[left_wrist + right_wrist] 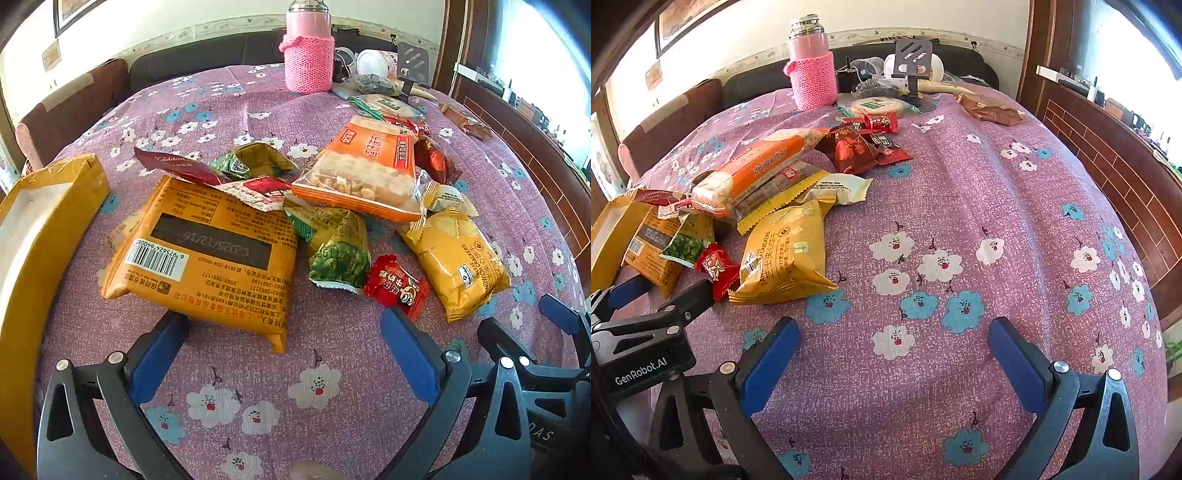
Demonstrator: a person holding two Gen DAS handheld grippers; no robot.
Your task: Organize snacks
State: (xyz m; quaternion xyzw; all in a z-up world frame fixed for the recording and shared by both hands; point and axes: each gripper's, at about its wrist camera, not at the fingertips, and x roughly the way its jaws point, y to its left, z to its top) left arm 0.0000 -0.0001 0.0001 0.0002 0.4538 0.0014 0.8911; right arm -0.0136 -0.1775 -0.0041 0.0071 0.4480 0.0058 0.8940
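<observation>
Snack packets lie heaped on a purple flowered tablecloth [295,398]. My left gripper [284,317] is open, low over the cloth at the near edge of a big orange packet [207,254] that lies barcode side up; nothing is between its blue pads. Beyond it lie a green pea packet [340,251], a small red candy [397,286], a yellow sandwich-cracker pack [454,266] and an orange cracker bag [362,170]. My right gripper [894,325] is open over bare cloth, to the right of the cracker pack [783,254]. An open yellow box [37,229] stands at the left.
A pink flask in a knitted sleeve [308,55] stands at the back, with a phone stand [912,62], a white cup and a brown packet [990,109] near it. Dark red packets [857,147] lie behind the heap. A wooden ledge borders the table's right side.
</observation>
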